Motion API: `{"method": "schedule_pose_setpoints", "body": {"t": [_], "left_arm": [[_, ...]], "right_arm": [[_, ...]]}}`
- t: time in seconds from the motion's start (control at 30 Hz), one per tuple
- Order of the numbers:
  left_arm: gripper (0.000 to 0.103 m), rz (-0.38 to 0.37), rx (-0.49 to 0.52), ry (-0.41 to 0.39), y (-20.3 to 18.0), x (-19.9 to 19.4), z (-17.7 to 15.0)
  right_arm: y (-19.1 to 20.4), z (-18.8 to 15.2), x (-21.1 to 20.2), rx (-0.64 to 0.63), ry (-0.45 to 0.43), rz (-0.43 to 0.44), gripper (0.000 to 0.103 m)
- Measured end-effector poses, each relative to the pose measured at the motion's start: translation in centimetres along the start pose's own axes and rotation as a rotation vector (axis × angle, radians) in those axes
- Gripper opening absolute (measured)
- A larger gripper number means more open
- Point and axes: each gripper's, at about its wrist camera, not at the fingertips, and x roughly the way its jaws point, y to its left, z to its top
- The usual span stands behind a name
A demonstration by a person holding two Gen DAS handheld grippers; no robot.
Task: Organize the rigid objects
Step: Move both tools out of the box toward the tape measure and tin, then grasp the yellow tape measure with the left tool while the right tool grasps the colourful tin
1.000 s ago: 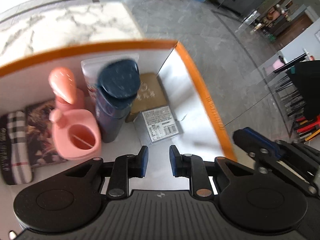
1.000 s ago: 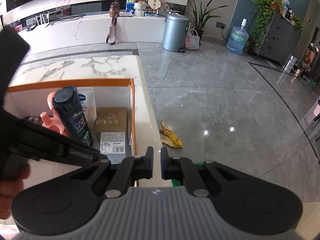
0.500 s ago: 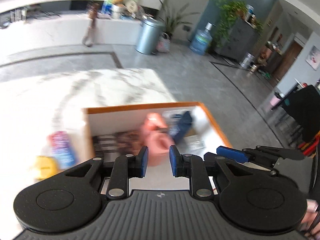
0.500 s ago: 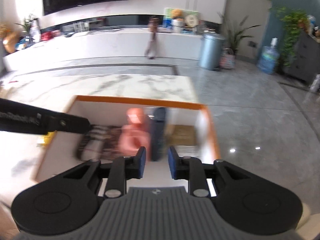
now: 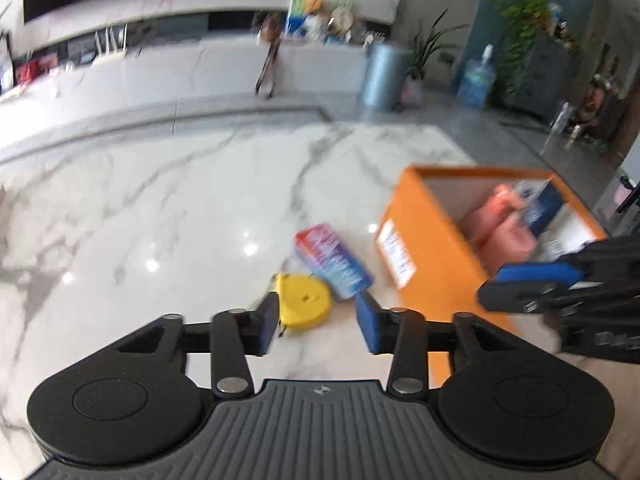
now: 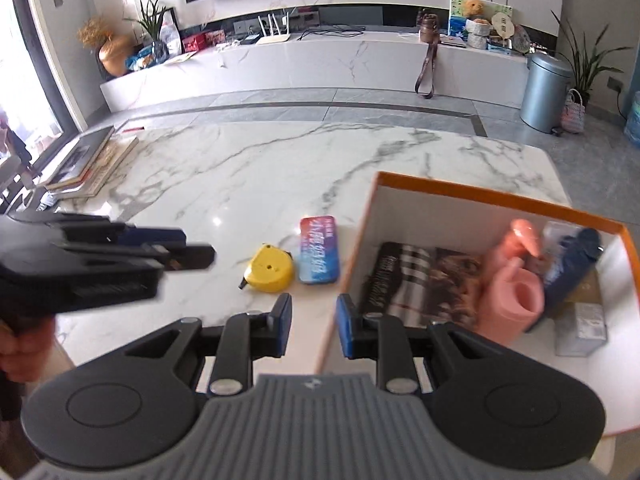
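A yellow tape measure [image 6: 269, 269] lies flat on the marble tabletop [image 6: 240, 176], and just beside it on its right lies a flat red-and-blue tin [image 6: 319, 249], the two nearly touching. Right of the tin stands an orange box [image 6: 460, 189] with white inner walls, its near left wall just beside the tin. Inside it a checked black-and-white item [image 6: 394, 280] lies flat along the left side, a pink pump bottle [image 6: 516, 280] stands in the middle, a dark blue bottle [image 6: 570, 266] stands just right of it, and a small grey carton [image 6: 582, 328] lies in the near right corner. The left gripper [image 5: 316, 326] hangs over the tabletop, its fingers having just been opening, now parted with nothing between them, the tape measure showing just beyond them. The right gripper [image 6: 314, 330] hovers over the box's left wall, fingers slightly apart and empty. A stack of books [image 6: 94, 164] lies at the tabletop's far left edge.
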Motion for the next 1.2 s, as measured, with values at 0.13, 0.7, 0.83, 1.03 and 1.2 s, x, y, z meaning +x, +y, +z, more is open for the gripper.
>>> {"method": "schedule_pose_setpoints", "body": {"t": [0.13,0.7,0.83,1.03,1.2], "left_arm": [[0.066,0.025,0.076,0.081,-0.6,4.0,0.8],[0.07,-0.018,0.043,0.147,1.6,10.7,0.1],[0.059,-0.044,-0.002,0.144,2.4,10.9,0.2],[0.058,0.033,-0.1,0.154,5.6,10.1,0.5],[0.058,0.106,-0.215,0.152,9.4,9.2,0.5]], "right_arm": [[1.1,1.1,1.9,-0.023,0.01,-0.037,0.025],[2.1,3.8,7.1,-0.119,0.069,-0.134,0.026],[2.7,4.3,8.6,-0.147,0.09,-0.122,0.026],[4.0,5.7,11.6,-0.196,0.131,-0.146,0.029],[4.7,7.2,15.4,-0.156,0.197,-0.142,0.038]]}}
